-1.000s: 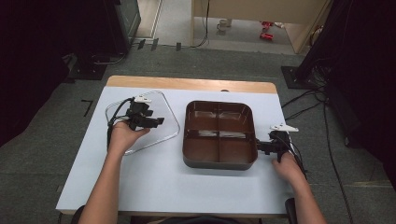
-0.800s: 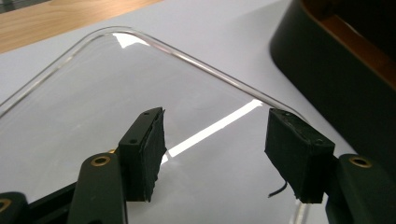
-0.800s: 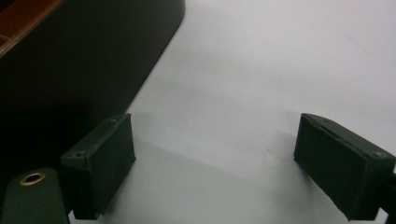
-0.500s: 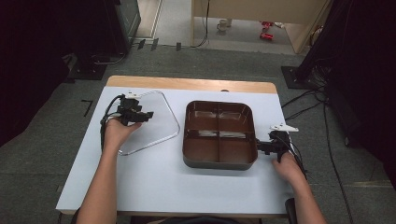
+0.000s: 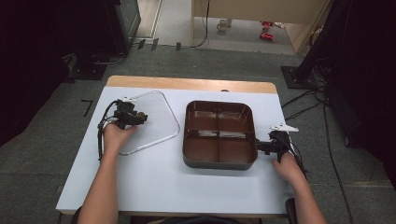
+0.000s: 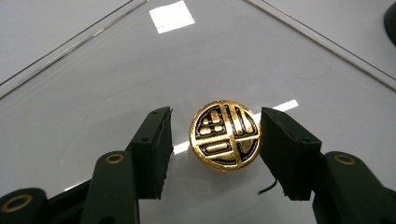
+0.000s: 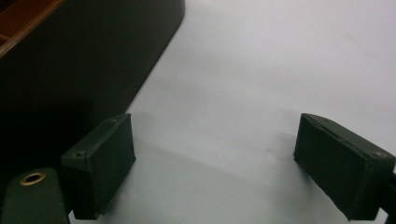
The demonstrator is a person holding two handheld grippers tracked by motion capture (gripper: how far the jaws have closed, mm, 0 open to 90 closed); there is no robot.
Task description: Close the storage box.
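A clear glass lid with a thin metal rim lies flat on the white table at the left. Its round gold-and-black knob stands between the jaws of my left gripper, which is open; there is a gap on the left side, and the right jaw is almost touching. From above, my left gripper rests over the lid's left part and points right. A dark brown tray with four compartments sits at the middle right. My right gripper is open beside the tray's right wall, with only bare table between its fingers.
The white table has a wooden strip along its far edge. Cables trail from both grippers, and the left one loops beside the lid. Grey floor surrounds the table, with dark equipment at the far left and right.
My left hand and gripper have shifted left over the lid, which seems to have shifted slightly with them. The right gripper and the tray have not moved.
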